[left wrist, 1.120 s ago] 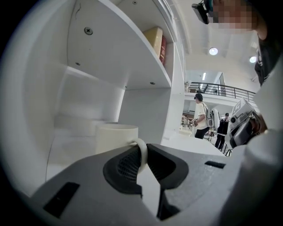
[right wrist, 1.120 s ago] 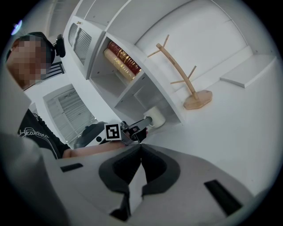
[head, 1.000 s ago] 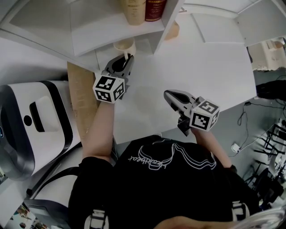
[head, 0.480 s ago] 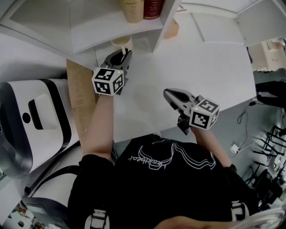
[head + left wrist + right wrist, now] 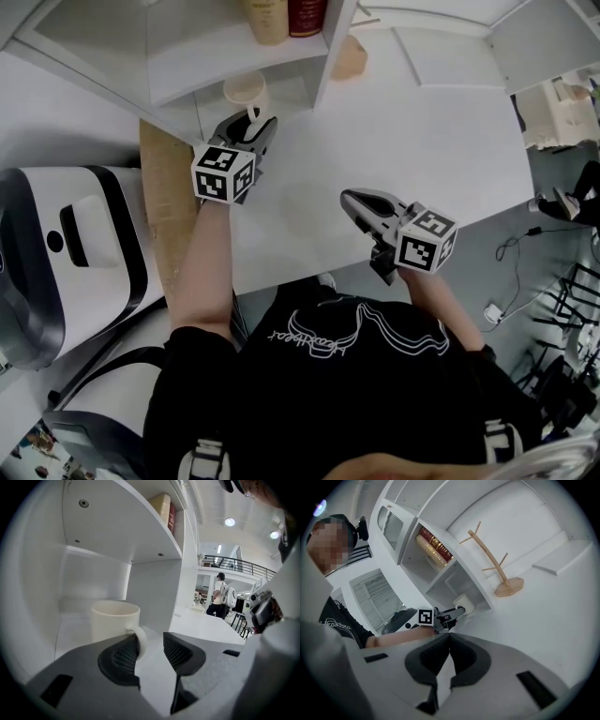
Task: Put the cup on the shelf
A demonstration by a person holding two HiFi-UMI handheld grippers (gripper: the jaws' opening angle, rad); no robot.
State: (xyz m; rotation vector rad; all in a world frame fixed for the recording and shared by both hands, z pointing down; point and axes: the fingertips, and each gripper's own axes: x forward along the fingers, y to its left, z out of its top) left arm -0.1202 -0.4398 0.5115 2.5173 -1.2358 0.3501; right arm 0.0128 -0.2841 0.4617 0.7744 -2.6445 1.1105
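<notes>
A cream cup (image 5: 115,620) stands upright on the floor of the white shelf's (image 5: 140,531) lower compartment, its handle turned toward me. My left gripper (image 5: 150,644) has just been opening. The handle lies between its jaws beside the left pad (image 5: 119,656), and a gap shows on the right side. In the head view the cup (image 5: 246,91) sits just under the shelf board, with the left gripper (image 5: 255,122) right behind it. My right gripper (image 5: 352,199) hovers shut over the white table, holding nothing; its tips meet in the right gripper view (image 5: 449,635).
Books (image 5: 286,14) stand on the shelf above the cup. A wooden mug tree (image 5: 499,571) stands right of the shelf unit. A white and black machine (image 5: 66,253) and a wooden board (image 5: 169,206) lie left. A person (image 5: 219,595) stands far off.
The left jaws have spread apart and let go of the cup's handle. The cup now stands by itself in the lower compartment. The right gripper has not moved.
</notes>
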